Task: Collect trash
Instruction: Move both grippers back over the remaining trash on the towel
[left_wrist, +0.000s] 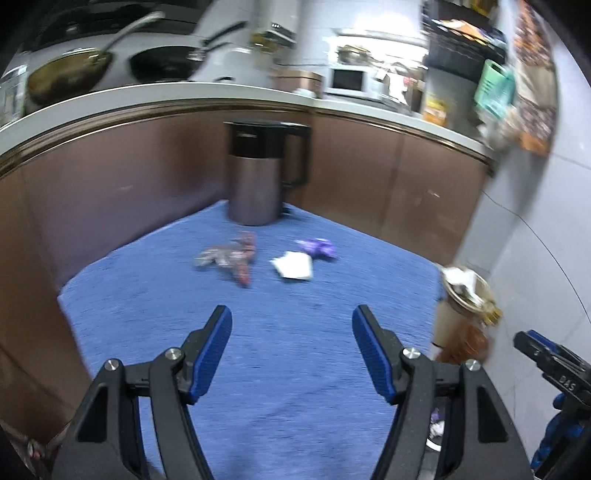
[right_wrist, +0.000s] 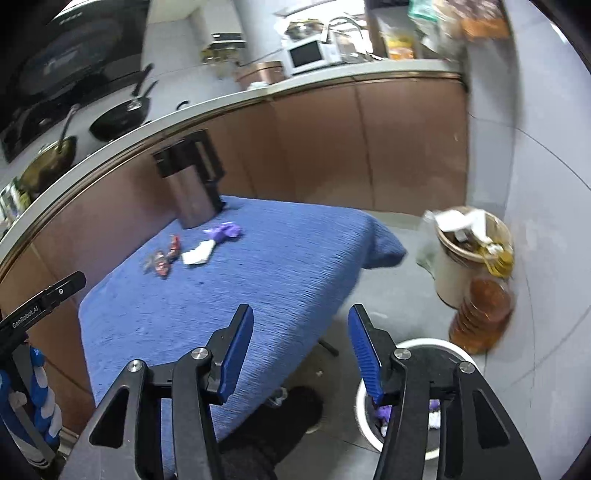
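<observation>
We hold the left gripper (left_wrist: 291, 321) low over the near half of the blue-clothed table (left_wrist: 258, 350), jaws wide apart, nothing between them. The right gripper (right_wrist: 301, 321) hangs past the table's right edge, jaws apart and empty, above a white bin (right_wrist: 436, 345) on the grey floor. Trash lies at the far end: red wrappers (left_wrist: 236, 258), a white tissue (left_wrist: 293, 264), a purple scrap (left_wrist: 319, 247), near a metal kettle (left_wrist: 258, 177). Brown cabinets close the far side.
</observation>
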